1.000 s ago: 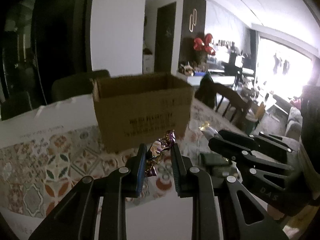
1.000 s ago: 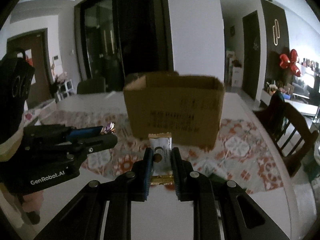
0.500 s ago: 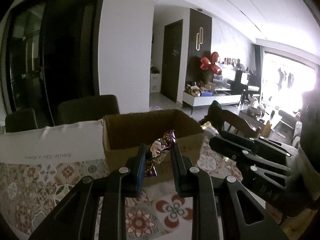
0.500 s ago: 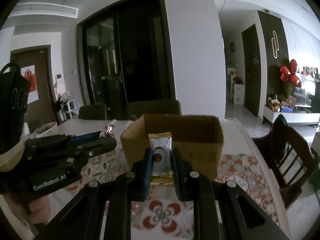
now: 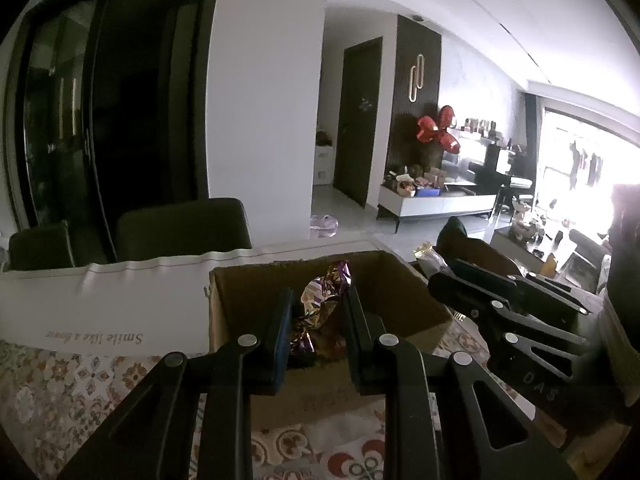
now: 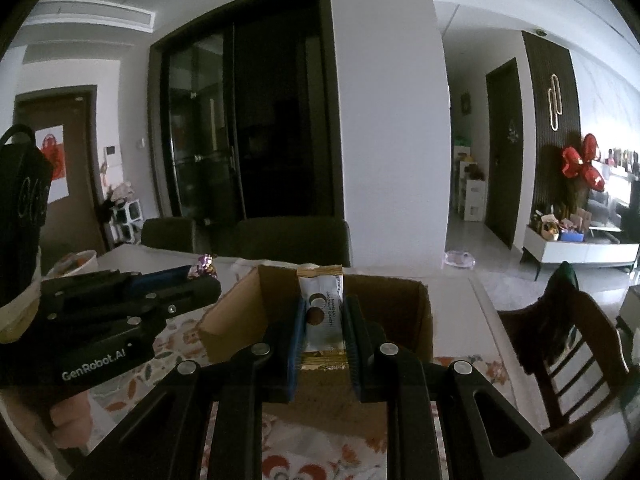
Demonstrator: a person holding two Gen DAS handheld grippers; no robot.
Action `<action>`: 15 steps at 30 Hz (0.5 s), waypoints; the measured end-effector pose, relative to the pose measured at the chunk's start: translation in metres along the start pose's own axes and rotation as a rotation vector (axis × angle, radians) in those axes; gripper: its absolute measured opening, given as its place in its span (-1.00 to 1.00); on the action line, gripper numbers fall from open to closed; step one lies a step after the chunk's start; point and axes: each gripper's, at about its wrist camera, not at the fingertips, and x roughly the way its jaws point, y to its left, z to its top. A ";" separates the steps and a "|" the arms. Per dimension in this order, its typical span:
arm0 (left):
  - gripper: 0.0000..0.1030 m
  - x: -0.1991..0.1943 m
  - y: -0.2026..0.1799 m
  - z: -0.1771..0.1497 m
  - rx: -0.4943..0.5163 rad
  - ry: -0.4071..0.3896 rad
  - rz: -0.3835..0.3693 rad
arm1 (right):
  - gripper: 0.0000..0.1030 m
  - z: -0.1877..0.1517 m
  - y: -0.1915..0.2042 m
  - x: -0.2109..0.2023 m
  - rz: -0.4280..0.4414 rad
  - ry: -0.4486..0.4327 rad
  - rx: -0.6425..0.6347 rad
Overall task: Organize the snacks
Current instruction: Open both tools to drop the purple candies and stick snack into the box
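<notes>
Cardboard box (image 5: 416, 320) floor hidden — purple candy (image 5: 320, 308), white bar (image 6: 323, 312) clamped

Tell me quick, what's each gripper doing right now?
Left gripper: shut on a purple-and-gold foil candy.
Right gripper: shut on a white snack bar.

A white pillar (image 5: 264, 112) stands between dark glass doors (image 6: 240, 120) and a bright window (image 5: 588, 168) behind dark chairs (image 5: 184, 228)
</notes>
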 end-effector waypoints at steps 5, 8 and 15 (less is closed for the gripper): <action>-0.52 0.029 0.009 0.012 -0.022 0.041 0.001 | -0.60 0.010 -0.012 0.030 0.003 0.041 0.008; -0.50 0.047 0.014 0.014 -0.035 0.080 0.004 | -0.60 0.012 -0.019 0.046 0.001 0.066 0.015; 0.21 0.063 0.023 0.013 -0.047 0.104 0.063 | -0.13 0.006 -0.028 0.072 -0.038 0.133 0.034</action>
